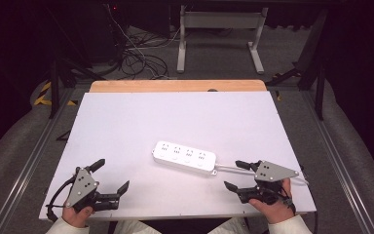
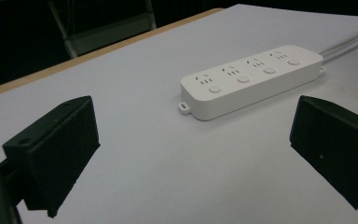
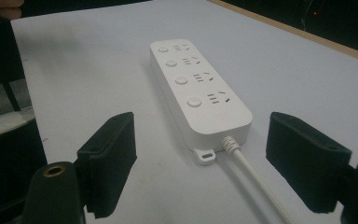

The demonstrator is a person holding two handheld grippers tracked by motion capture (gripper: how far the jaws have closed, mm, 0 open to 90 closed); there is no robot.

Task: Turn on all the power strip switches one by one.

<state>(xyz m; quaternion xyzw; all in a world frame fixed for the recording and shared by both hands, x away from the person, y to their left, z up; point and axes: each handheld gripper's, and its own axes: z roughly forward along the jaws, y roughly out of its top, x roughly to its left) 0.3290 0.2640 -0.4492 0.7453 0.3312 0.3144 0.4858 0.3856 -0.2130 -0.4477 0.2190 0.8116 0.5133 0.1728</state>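
Observation:
A white power strip [image 1: 184, 157] with several sockets and round buttons lies flat near the middle of the white table [image 1: 126, 122]; its white cable [image 1: 233, 169] runs off to the right. My left gripper [image 1: 112, 176] rests at the table's front left, open, nothing between its jaws. In the left gripper view the strip [image 2: 251, 79] lies ahead and to the right of that gripper [image 2: 191, 158]. My right gripper [image 1: 233, 175] sits at the front right, open, beside the strip's cable end. In the right gripper view the strip [image 3: 198, 86] and cable [image 3: 251, 172] lie ahead between the jaws of that gripper [image 3: 214, 154].
The table's far edge is bare wood [image 1: 175, 86]. Beyond it stand a white frame [image 1: 219, 29] and tangled cables [image 1: 136, 53] on the floor. Metal rails [image 1: 29, 161] run along both sides of the table.

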